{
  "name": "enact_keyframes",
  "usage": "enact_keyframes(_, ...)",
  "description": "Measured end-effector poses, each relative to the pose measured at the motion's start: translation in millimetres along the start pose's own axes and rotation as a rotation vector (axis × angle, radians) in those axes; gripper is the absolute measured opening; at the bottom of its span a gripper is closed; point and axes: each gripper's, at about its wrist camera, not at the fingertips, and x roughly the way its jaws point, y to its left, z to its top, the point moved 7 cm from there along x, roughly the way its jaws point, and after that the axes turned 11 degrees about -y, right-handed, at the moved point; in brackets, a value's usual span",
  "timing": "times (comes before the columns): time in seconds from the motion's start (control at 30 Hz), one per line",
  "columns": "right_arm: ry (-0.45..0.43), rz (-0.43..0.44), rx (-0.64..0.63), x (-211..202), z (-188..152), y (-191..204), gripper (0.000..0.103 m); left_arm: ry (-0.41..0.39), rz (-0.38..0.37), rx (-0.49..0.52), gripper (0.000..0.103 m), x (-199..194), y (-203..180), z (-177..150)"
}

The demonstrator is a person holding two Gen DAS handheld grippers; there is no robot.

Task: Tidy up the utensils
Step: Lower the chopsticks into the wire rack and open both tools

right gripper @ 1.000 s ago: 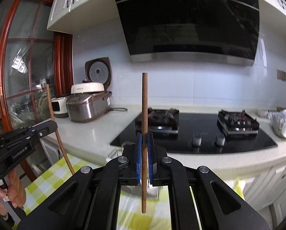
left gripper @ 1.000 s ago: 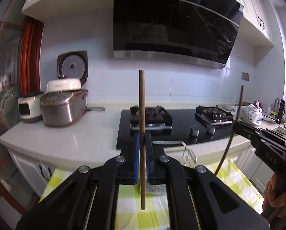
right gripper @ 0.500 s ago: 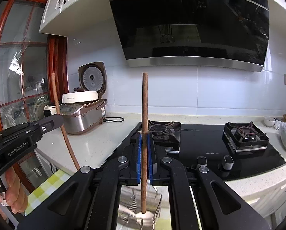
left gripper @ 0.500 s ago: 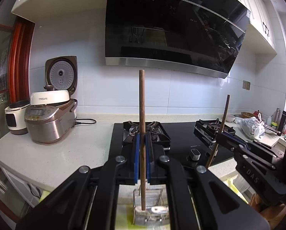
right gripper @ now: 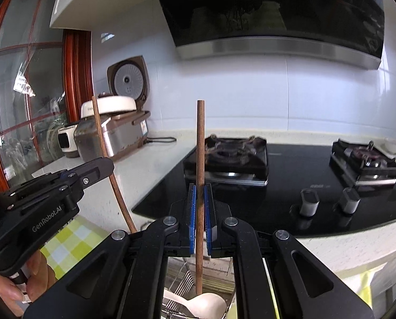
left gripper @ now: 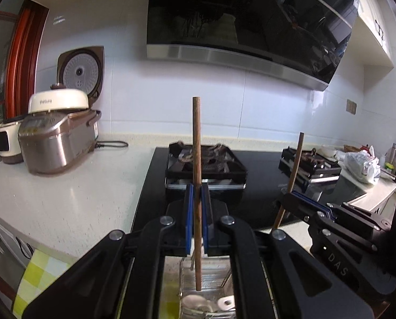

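Two chopsticks, one (left gripper: 197,159) in the left gripper (left gripper: 197,223) and one (right gripper: 200,143) in the right gripper (right gripper: 200,220). Two burners (right gripper: 226,156) on the stove, with two knobs (right gripper: 309,202) in front. One wire basket (left gripper: 206,279) below, with two pale spoons (right gripper: 206,303) inside. One rice cooker (left gripper: 57,138), lid up, and one small white appliance (left gripper: 6,143) beside it on the counter (left gripper: 65,199)

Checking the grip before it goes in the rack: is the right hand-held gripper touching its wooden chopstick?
Touching. The right wrist view shows the right hand-held gripper with both blue pads pressed against the upright wooden chopstick.
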Motion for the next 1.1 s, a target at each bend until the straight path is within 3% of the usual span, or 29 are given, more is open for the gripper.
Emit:
enact_keyframes(0.3,0.06,-0.007,0.03,3,-35,-5,0.01,0.065,0.015,0.013,0.008,0,14,-46)
enact_keyframes(0.33,0.066,-0.009,0.032,2,-35,-6,0.014,0.068,0.023,0.017,0.014,-2,15,-48)
enact_keyframes(0.4,0.069,-0.025,0.029,-1,-34,-8,0.032,0.07,0.035,0.017,0.036,-5,18,-48)
enact_keyframes(0.43,0.064,-0.029,0.031,-4,-31,-9,0.046,0.058,0.044,0.01,0.046,-9,21,-45)
enact_keyframes(0.47,0.052,-0.037,0.033,-8,-28,-11,0.053,0.045,0.055,0.004,0.048,-14,24,-42)
enact_keyframes(0.63,0.026,-0.066,0.049,-32,-14,-20,0.053,0.046,0.086,-0.022,0.048,-34,40,-32)
enact_keyframes(0.77,0.021,-0.084,0.053,-59,-14,-25,0.053,0.054,0.114,-0.033,0.056,-59,51,-33)
enact_keyframes(1.1,0.05,-0.101,0.077,-146,-51,-25,0.053,0.126,0.194,-0.088,0.078,-148,90,-84)
